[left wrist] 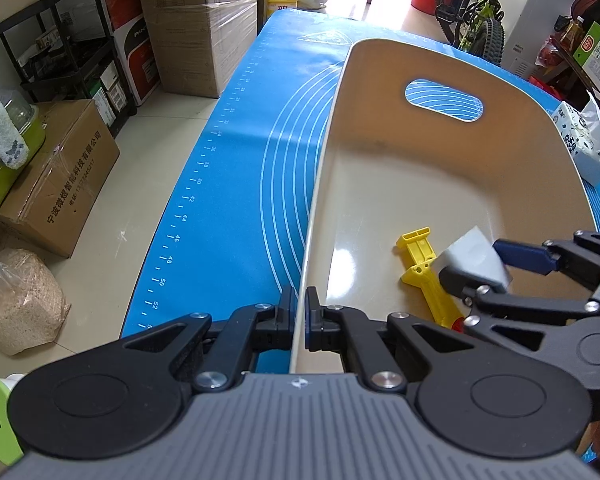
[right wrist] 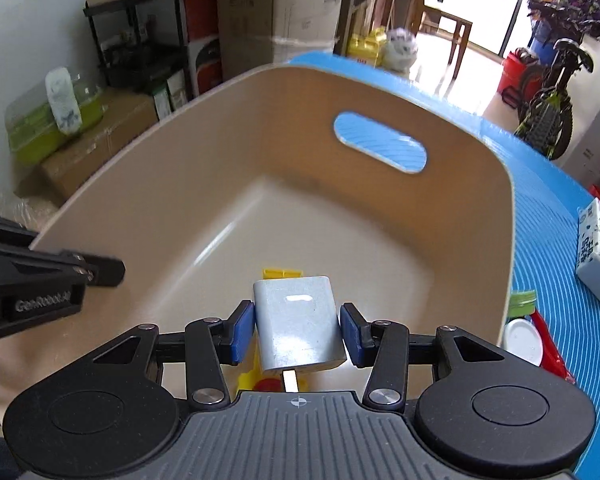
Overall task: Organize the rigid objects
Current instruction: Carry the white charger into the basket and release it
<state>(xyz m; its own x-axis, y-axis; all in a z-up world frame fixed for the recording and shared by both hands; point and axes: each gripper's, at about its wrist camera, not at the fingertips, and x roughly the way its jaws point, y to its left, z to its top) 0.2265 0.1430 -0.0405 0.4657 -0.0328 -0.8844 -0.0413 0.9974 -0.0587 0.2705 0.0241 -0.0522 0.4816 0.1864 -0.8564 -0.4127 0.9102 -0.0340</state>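
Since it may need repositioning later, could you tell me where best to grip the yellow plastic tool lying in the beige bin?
Probably the yellow plastic tool's long narrow shaft, from above, fingers straddling its width: it lies flat on the beige bin's floor, and the right gripper covers its red end.

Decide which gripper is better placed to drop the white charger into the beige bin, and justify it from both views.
Right. The right gripper has the white charger between its fingers above the beige bin, over the yellow tool. The left gripper is occupied clamping the bin's rim.
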